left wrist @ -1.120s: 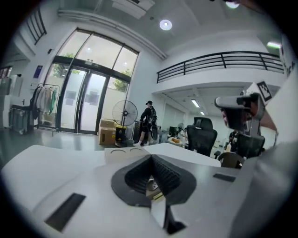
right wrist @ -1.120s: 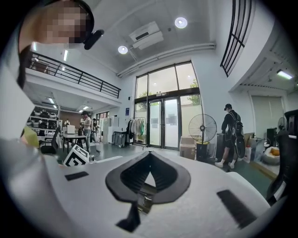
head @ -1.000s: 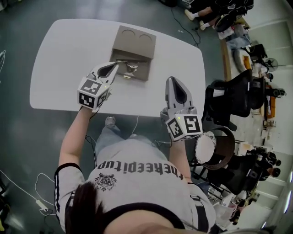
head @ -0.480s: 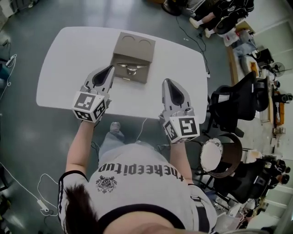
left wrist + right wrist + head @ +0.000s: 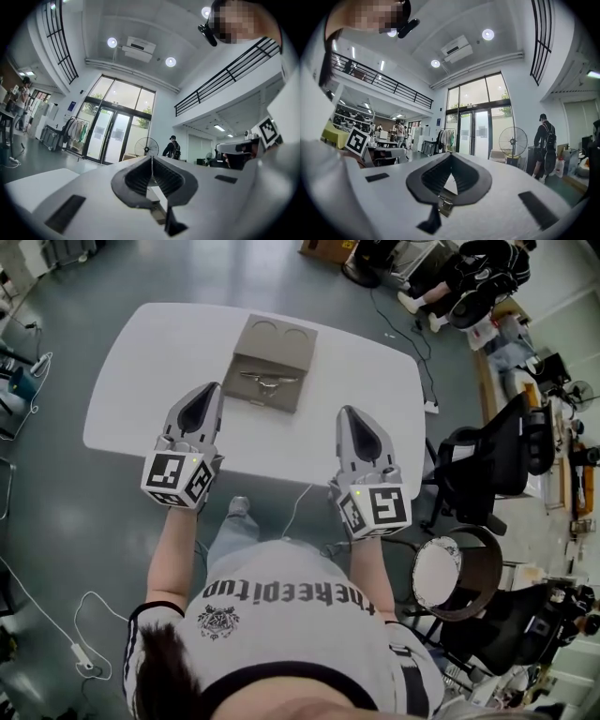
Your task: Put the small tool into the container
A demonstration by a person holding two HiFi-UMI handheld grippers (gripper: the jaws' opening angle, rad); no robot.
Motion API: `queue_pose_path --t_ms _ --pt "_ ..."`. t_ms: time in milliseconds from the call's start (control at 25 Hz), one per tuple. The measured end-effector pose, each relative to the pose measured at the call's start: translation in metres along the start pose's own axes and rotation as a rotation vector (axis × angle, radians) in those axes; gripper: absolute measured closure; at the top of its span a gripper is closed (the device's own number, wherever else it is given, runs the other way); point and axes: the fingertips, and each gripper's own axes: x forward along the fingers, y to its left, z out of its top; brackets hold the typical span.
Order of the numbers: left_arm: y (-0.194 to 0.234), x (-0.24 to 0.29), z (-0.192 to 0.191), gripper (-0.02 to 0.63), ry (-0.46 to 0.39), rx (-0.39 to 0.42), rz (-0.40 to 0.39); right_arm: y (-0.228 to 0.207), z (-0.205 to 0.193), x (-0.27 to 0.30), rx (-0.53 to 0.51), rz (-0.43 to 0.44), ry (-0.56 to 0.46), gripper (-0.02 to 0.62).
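A flat brown container (image 5: 286,354) lies open on the white table (image 5: 141,381), its lid with two round recesses folded back. A small metal tool (image 5: 265,382) rests in its near half. My left gripper (image 5: 215,386) hovers over the table left of the container, apart from it, shut and empty. Over the table's near right part, my right gripper (image 5: 343,410) is likewise shut with nothing in it. Both gripper views point upward into the hall: the left gripper (image 5: 151,157) and the right gripper (image 5: 451,153) show their pads closed together.
Black office chairs (image 5: 487,456) and a round stool (image 5: 441,573) stand right of the table. Cables (image 5: 56,624) trail on the grey floor to the left. People sit at the far right. The table's near edge runs just under both grippers.
My left gripper has drawn back from the container toward the near edge; the tool stays in the container. The right gripper has barely shifted. The head camera has moved a little.
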Motion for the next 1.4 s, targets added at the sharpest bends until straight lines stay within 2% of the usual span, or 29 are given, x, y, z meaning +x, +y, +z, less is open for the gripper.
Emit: queue_pose_path --t_ms 280,760,960,1120,1400 --pt "-0.014 -0.03 0.028 0.594 -0.068 -0.006 0.072 -0.007 0.015 -0.024 0.002 0.011 -0.032 0.594" --pt "-0.056 -0.062 0.051 0.594 -0.135 0.033 0.105 -0.02 0.021 -0.064 0.024 0.022 -0.078 0.597" --pt "-0.074 -0.071 0.054 0.594 -0.106 0.024 0.122 -0.022 0.023 -0.08 0.033 0.024 -0.094 0.597" --pt "-0.084 -0.072 0.053 0.594 -0.144 0.032 0.1 -0.026 0.024 -0.09 0.033 0.016 -0.099 0.597" --pt "-0.093 -0.07 0.051 0.594 -0.099 0.012 0.103 -0.033 0.021 -0.098 0.045 -0.011 -0.093 0.597"
